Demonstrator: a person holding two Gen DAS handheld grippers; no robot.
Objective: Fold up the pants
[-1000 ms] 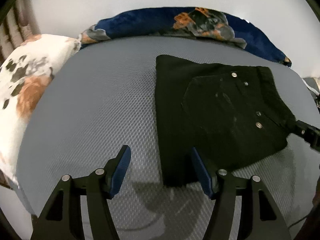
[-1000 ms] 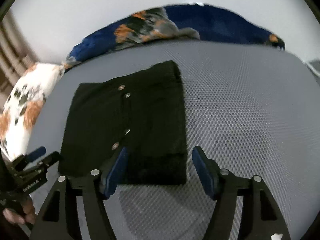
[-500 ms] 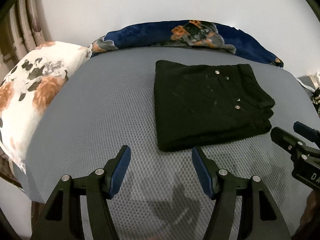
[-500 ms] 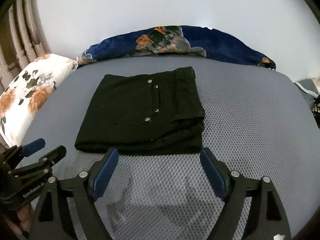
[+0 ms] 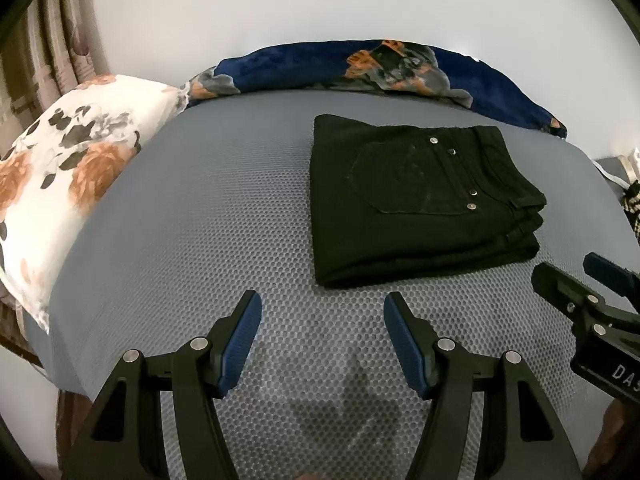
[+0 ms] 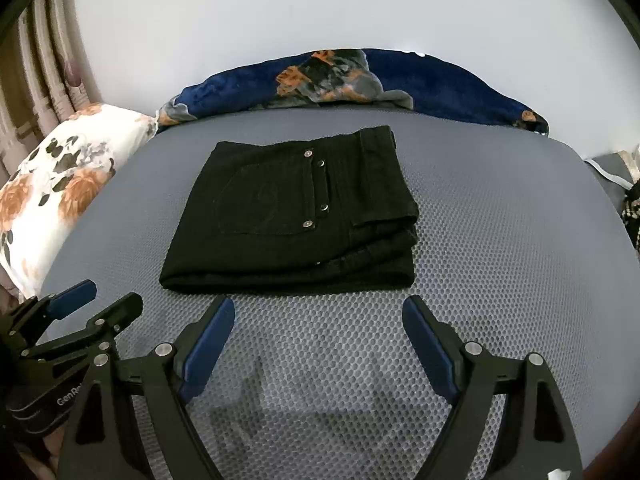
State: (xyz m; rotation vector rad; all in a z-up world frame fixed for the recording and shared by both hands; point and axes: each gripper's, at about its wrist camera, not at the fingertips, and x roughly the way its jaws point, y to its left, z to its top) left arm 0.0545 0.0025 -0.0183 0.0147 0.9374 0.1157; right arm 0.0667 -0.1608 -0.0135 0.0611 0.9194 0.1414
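Black pants (image 6: 296,216) are folded into a compact rectangle on the grey mesh bed surface (image 6: 500,240), roughly centred, lying flat. Long axis runs left-right across the bed. Waistband end with stacked layers points right, folded edge left. Back pocket and four metal rivets (image 6: 308,223) face up.

Left gripper (image 5: 322,330): jaws apart, nothing between them, hovering over bare mesh just short of the pants' near edge. Right gripper (image 6: 318,332): jaws have just been opening, now wide apart, empty, also just short of the near edge. Neither touches the fabric.

View differences:
- Left wrist view has the pants off to the right of centre. It shows the right gripper's fingers at the far right edge and more of the white floral pillow (image 5: 60,176).
- Right wrist view has the pants dead ahead. It shows the left gripper's side at lower left and the layered edges at the right end more clearly.
- Both show the navy floral blanket (image 6: 420,80) along the far edge by the wall.
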